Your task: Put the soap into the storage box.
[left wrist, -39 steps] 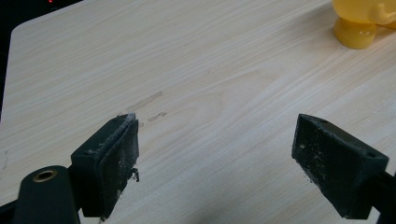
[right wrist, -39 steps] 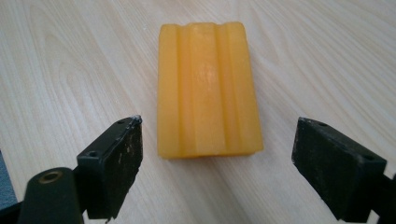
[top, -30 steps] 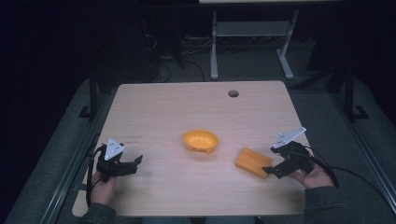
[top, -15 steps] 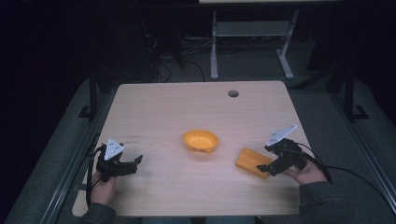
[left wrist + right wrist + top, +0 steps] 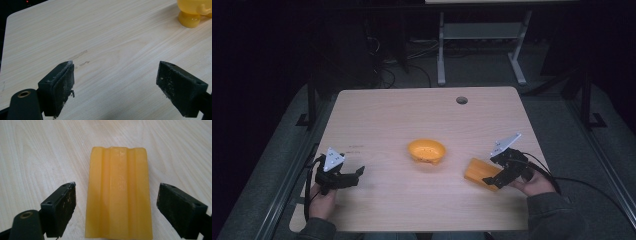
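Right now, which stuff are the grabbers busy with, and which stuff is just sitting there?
Busy with:
- orange ridged block, lying flat between the open right gripper jaws, untouched

Just there:
- orange bowl, mid-table
- left gripper, open over bare table

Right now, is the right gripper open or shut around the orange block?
Open. The right gripper has its jaws spread either side of the orange block, with gaps both sides.
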`<state>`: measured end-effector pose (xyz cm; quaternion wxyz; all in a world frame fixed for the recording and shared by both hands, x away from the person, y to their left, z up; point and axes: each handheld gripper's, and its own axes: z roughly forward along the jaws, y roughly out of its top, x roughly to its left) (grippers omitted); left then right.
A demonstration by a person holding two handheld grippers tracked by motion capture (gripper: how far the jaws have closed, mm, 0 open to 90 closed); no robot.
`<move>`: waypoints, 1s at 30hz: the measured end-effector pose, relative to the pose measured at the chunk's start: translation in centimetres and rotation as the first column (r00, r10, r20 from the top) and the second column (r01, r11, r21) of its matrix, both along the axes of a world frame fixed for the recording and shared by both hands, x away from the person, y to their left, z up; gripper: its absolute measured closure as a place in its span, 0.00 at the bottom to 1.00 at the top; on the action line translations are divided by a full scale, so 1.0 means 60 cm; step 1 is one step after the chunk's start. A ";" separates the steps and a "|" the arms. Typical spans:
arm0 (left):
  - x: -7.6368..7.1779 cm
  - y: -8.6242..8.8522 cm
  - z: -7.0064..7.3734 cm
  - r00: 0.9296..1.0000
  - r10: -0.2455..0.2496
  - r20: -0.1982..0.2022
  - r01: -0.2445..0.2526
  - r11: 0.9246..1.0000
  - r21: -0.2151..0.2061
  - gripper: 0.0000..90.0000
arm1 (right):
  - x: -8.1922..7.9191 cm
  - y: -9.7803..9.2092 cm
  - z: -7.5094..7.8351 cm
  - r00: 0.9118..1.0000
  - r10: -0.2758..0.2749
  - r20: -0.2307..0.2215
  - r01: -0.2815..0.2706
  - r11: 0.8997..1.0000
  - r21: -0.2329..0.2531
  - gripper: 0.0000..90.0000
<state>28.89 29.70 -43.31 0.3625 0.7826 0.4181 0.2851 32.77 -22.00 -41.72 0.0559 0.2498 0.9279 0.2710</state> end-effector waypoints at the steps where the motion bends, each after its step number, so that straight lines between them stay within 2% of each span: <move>1: 0.000 0.000 0.000 1.000 0.000 0.000 0.000 1.000 -0.001 0.16 | 0.001 0.002 -0.001 1.000 -0.002 -0.006 0.002 1.000 -0.005 0.17; 14: 0.000 0.000 0.001 1.000 -0.003 -0.001 0.003 1.000 0.001 0.16 | 0.014 0.017 -0.015 0.999 0.016 -0.032 -0.017 0.999 -0.028 0.17; 30: 0.001 -0.001 0.001 1.000 -0.005 -0.002 0.005 1.000 0.002 0.16 | 0.026 0.035 -0.034 0.998 0.024 -0.057 -0.029 0.995 -0.091 0.16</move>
